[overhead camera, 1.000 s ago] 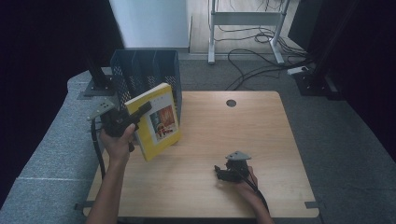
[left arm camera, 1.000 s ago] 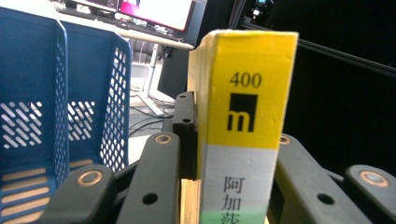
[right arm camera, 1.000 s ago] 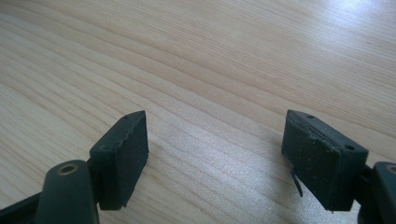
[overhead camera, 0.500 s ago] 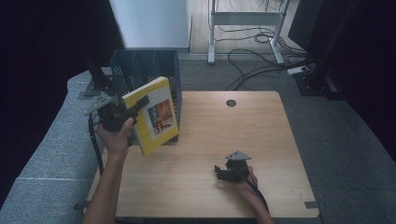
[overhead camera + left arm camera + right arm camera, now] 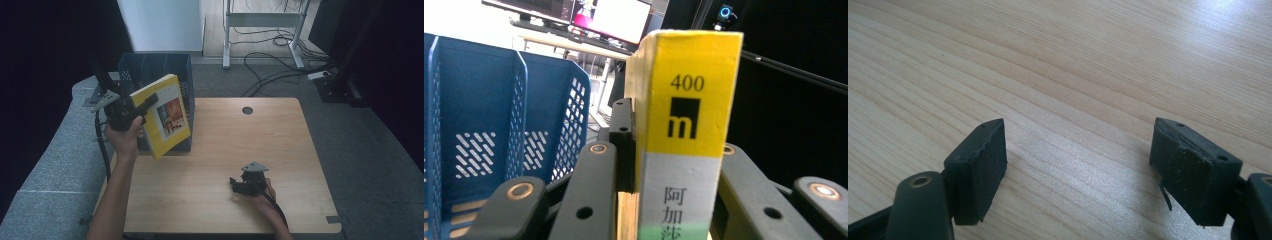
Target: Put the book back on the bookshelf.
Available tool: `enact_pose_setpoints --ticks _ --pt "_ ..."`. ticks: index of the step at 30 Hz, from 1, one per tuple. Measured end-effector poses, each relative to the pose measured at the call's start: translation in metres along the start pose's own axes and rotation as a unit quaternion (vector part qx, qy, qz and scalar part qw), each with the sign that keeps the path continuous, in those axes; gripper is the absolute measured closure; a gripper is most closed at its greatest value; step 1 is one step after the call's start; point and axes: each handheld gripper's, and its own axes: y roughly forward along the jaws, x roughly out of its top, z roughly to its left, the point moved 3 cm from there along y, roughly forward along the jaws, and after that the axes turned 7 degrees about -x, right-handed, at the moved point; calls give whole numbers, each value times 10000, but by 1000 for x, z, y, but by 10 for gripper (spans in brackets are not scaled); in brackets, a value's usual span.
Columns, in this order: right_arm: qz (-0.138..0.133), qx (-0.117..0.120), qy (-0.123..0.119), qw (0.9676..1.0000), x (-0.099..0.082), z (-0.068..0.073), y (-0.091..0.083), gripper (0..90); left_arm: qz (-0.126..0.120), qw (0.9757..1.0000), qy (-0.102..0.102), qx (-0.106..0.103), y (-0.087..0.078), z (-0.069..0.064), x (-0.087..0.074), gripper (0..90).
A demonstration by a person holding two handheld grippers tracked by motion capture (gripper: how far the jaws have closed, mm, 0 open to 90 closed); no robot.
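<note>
A yellow book hangs tilted in the air at the table's left edge, in front of the dark blue file rack. My left gripper is shut on it. In the left gripper view the book's spine stands upright between the two jaws, yellow on top and grey below, with the blue rack to its left. My right gripper rests low on the wooden table near the front edge. Its pads stand wide apart with bare wood between them.
The rack has several upright slots and stands at the table's back left corner. A round cable hole sits near the table's far edge. Cables and a desk frame lie on the floor behind. A grey padded surface lies left of the table.
My left hand has carried the book a little up and toward the rack. The right hand and its gripper have stayed in place.
</note>
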Motion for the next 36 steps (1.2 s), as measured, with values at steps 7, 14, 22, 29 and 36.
enact_pose_setpoints --ticks 7,14,22,29,36 --pt "3 13 16 10000 0 0 0 223 -50 9996 178 235 4 4 -3 749" --pt "2 22 26 10000 0 0 0 224 27 9993 86 353 12 14 -6 750" --pt "3 25 32 10000 0 0 0 224 -1 9985 70 541 21 27 -9 749" --pt "-13 15 45 10000 0 0 0 225 -40 9981 16 607 28 33 -10 748" --pt "-3 -17 13 10000 0 0 0 225 13 9974 65 718 40 36 -9 747"
